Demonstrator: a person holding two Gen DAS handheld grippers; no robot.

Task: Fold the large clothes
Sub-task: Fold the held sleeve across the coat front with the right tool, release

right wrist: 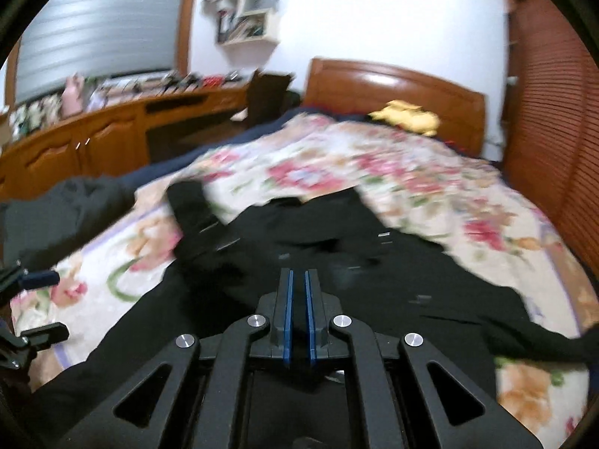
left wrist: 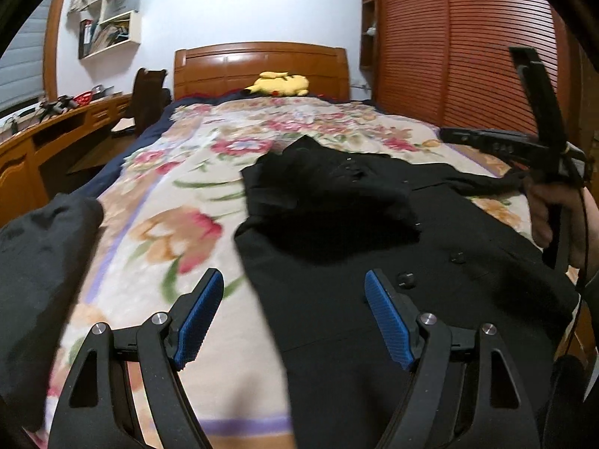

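1 black coat point(left wrist: 374, 262) spread on floral bedspread point(left wrist: 179, 194), mid-fold; left gripper point(left wrist: 294, 318) wide and empty, right gripper point(right wrist: 298, 314) nearly closed, contents unclear; next: pinch coat's near edge.

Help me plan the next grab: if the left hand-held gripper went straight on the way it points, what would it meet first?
Probably the black coat's left edge on the floral blanket; the open left hand-held gripper straddles that edge, though depth is unclear.

Dim indoor light, glare on the headboard point(left wrist: 262, 69), fisheye-bent edges, right wrist view motion-blurred.
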